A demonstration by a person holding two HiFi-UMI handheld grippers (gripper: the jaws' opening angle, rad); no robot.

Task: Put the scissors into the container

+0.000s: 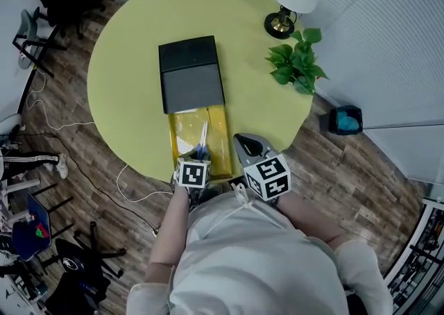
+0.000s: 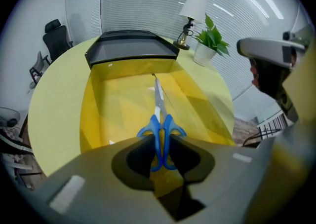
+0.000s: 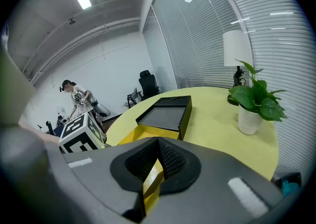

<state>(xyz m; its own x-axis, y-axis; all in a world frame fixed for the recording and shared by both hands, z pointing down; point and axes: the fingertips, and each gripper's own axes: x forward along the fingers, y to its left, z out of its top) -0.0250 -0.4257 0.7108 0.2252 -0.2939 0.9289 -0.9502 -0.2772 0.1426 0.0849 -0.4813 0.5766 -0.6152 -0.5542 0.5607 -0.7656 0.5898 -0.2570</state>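
Table [image 1: 125, 84]: scissors [image 2: 158, 104] pinched by handles in left gripper [image 2: 160, 149] (over container [image 2: 98, 114]).

Blue-handled scissors [image 2: 160, 118], yellow container [image 2: 89, 114], black lid [image 2: 131, 45], pale yellow-green table [image 1: 125, 84]

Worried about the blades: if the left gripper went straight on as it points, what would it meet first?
Probably the yellow container's floor, with the held scissors' tip touching before the left gripper does; depth is unclear.

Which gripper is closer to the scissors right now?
Left. The left gripper holds the scissors by their blue handles over the yellow tray; the right gripper pinches the tray's right wall, beside them.
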